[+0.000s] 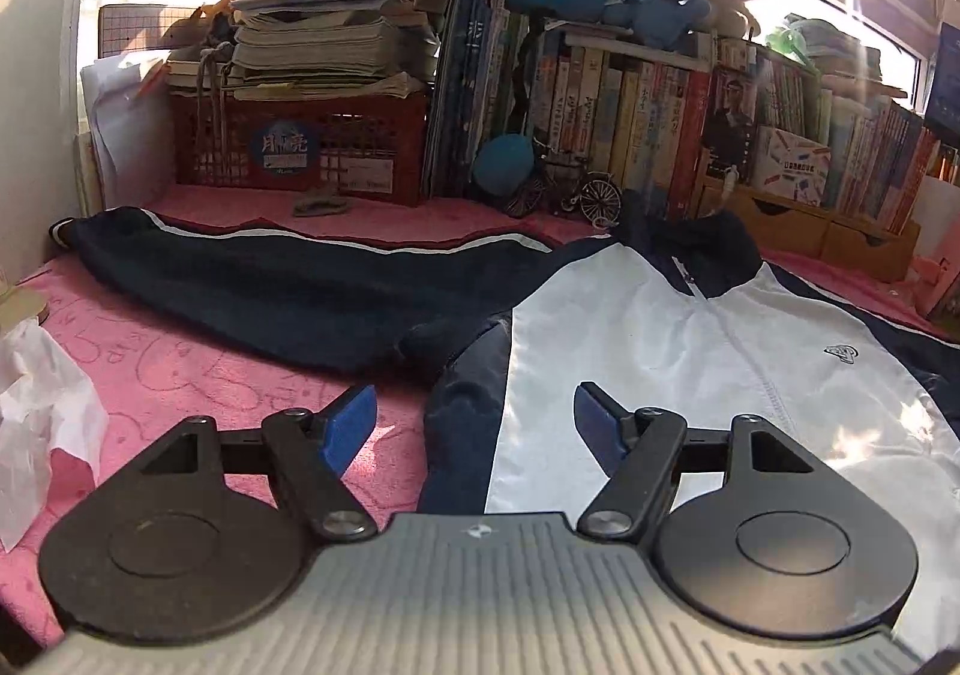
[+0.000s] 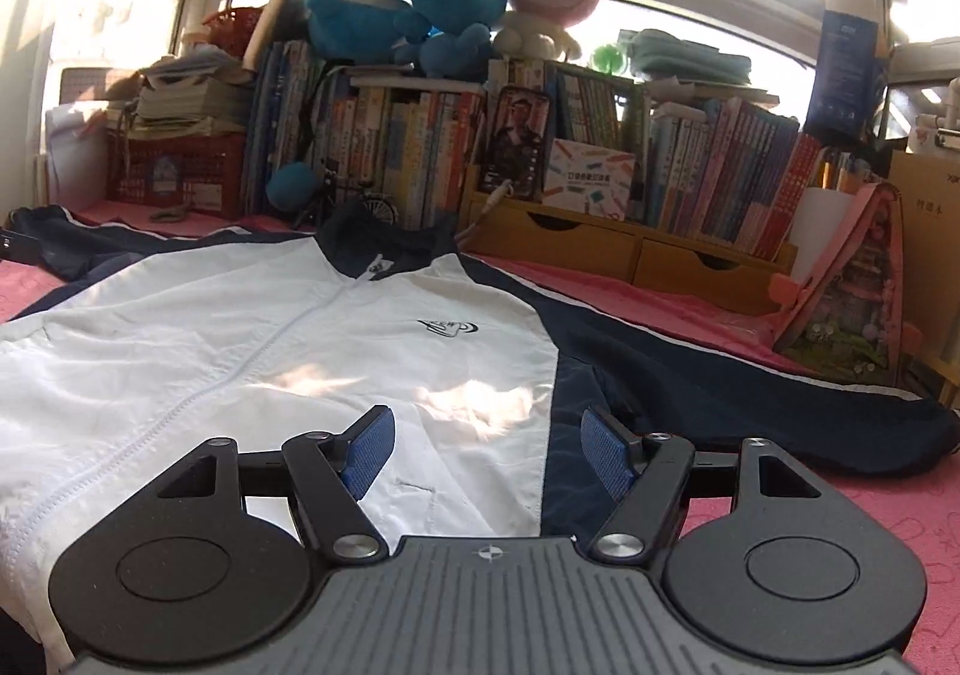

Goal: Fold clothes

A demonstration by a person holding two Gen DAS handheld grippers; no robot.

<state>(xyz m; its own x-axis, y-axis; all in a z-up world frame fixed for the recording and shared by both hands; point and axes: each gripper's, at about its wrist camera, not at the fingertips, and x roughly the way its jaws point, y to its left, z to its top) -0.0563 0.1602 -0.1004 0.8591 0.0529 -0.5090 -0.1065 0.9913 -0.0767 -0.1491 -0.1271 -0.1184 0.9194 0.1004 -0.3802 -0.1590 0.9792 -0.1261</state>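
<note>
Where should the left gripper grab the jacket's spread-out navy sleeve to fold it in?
Grip the navy sleeve near its cuff, coming from above. It lies flat and straight on the pink cover, so that free end should swing easily over the white front.

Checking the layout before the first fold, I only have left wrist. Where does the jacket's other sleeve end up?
Observer: In the right wrist view, that sleeve lies stretched out flat to the picture's right across the pink cover, its cuff near the frame edge.
Operator: Right gripper holding anything?
Observer: No. The right gripper has its jaws open above the jacket, where the white front panel meets the navy side, with nothing pinched.
Operator: Anything close to that sleeve?
Observer: A pink pencil case stands upright just behind the sleeve, apart from it.
</note>
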